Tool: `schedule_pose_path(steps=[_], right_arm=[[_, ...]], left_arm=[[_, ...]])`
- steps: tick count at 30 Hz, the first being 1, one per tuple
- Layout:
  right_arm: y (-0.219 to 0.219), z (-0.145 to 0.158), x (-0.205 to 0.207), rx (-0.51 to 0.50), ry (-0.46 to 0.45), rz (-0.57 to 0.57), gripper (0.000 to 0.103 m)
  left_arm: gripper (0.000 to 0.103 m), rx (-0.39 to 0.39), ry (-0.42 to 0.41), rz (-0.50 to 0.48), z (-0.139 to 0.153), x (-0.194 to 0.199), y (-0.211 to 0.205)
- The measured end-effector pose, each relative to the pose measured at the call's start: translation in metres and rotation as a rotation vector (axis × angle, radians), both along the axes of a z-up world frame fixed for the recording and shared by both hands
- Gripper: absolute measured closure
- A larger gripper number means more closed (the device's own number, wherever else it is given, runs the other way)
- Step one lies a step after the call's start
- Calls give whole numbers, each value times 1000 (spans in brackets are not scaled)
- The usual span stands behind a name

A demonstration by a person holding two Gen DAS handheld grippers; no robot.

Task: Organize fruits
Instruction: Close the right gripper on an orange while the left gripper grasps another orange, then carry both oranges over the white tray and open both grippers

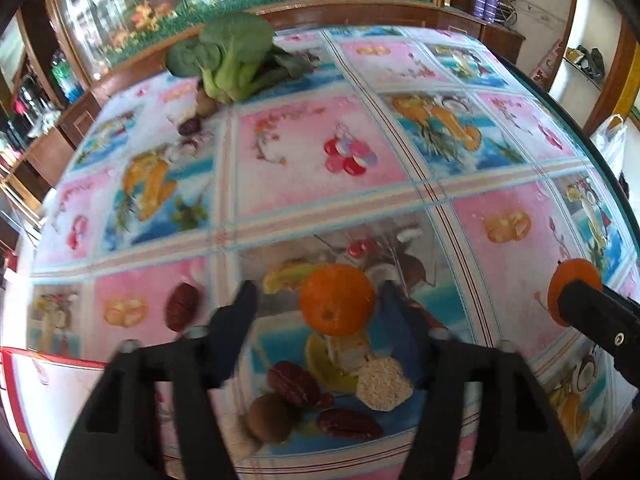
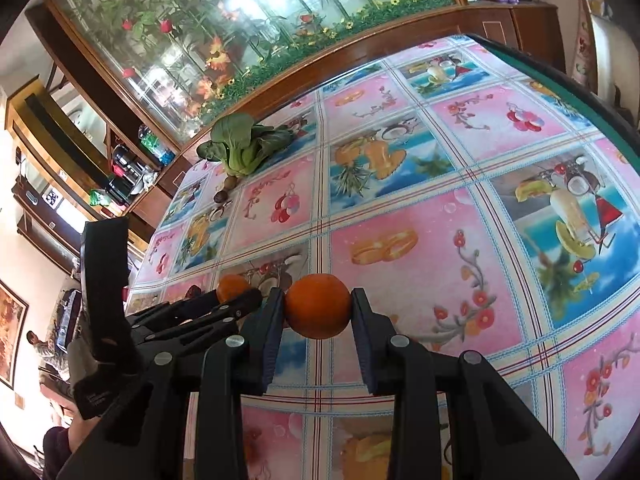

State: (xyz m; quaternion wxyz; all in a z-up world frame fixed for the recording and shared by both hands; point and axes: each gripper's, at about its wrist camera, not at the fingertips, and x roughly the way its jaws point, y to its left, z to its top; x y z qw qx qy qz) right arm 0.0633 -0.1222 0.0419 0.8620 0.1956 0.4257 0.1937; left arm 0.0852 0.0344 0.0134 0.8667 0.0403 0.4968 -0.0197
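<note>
On the flowered tablecloth (image 1: 304, 152), left wrist view: left gripper (image 1: 320, 304) spread wide, fingers either side of an orange (image 1: 337, 299) at 12 o'clock from the claw, not touching either pad, so far as the blur allows. Fruit is round, no long axis to line up; stem end faces the camera. At 9 o'clock of it lies a red date (image 1: 182, 307); toward 6 o'clock, between the fingers, a cluster: two more dates, a brown kiwi-like fruit (image 1: 269, 417), a pale oat cake (image 1: 383, 384). Far off at 11 o'clock, a bok choy (image 1: 236, 58) with small brown fruits at its base. At 3 o'clock the right claw's tip covers a second orange. Right wrist view: right gripper (image 2: 318, 306) pinches that second orange (image 2: 318, 306) between both pads, at or just above the cloth; cannot tell which. Left claw sits at its 9 o'clock, its orange peeking past. Judgement: left hand needs only to close straight in. Surface is glossy plastic cloth, likely slick for a round fruit. Room: wood cabinets, painted glass panels behind.
</note>
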Motion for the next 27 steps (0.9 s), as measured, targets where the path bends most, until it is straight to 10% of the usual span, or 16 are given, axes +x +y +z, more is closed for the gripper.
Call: schedule_pose_path(steps=[3, 11, 20, 27], right_arm=[[2, 0, 0, -2, -15, 5, 71], [7, 3, -1, -33, -89, -4, 70], [26, 7, -11, -109, -181, 24, 71], [81, 9, -54, -12, -135, 214, 71]], left_arm=[[65, -44, 1, -10, -1, -2, 1], [65, -35, -73, -3, 25, -29, 3], [65, -24, -262, 100, 89, -148, 61], [65, 68, -291, 268, 83, -242, 135]])
